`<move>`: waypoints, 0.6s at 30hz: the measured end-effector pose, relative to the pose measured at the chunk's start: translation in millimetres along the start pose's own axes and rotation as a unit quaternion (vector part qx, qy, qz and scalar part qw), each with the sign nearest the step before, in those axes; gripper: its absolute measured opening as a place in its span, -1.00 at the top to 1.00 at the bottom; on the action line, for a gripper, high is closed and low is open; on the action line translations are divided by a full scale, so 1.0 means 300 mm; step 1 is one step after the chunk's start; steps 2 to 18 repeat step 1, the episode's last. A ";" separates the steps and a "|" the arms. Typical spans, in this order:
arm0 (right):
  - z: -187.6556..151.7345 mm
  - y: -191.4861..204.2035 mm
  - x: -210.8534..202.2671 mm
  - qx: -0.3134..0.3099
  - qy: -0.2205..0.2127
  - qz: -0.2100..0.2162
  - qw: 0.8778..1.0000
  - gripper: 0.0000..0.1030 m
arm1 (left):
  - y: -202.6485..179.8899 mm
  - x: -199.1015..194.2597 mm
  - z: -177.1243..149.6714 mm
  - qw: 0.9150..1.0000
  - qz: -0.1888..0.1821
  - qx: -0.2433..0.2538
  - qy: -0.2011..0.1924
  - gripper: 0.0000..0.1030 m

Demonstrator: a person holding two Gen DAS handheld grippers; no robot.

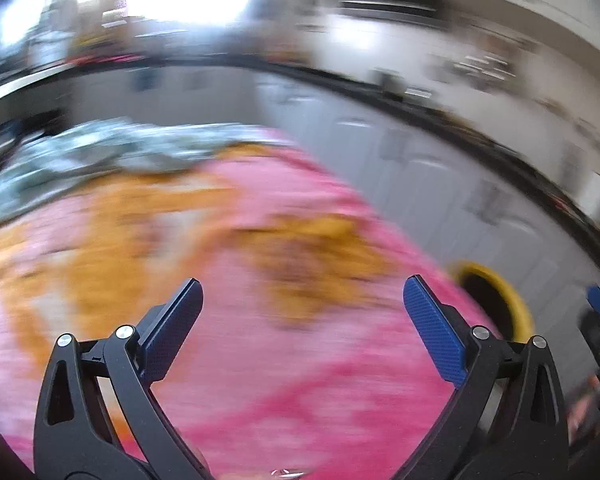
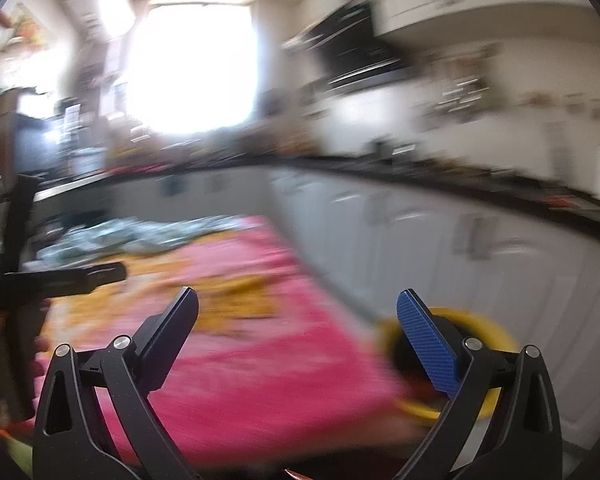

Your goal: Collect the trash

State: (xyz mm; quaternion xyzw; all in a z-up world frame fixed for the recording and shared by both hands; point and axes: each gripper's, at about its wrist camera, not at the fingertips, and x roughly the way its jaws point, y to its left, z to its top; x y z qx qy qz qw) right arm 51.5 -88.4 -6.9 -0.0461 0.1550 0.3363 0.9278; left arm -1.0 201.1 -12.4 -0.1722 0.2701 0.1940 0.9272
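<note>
Your left gripper (image 1: 302,296) and right gripper (image 2: 298,306) both hold their jaws wide apart, empty, above the blurred pink-and-orange patterned tablecloth (image 1: 320,380); a yellow-rimmed round bin (image 2: 484,330) sits beside it.

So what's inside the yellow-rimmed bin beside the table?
The yellow-rimmed bin shows only a dark interior; blur and the right gripper finger across its mouth hide any contents. It sits off the pink tablecloth edge, below the cabinets.
</note>
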 end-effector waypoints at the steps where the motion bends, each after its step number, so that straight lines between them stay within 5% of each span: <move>1: 0.023 0.099 0.082 -0.011 0.022 0.041 0.999 -0.88 | 0.163 -0.003 0.024 0.998 0.058 -0.033 0.004 -0.79; 18: 0.023 0.099 0.082 -0.011 0.022 0.041 0.999 -0.88 | 0.163 -0.003 0.024 0.998 0.058 -0.033 0.004 -0.79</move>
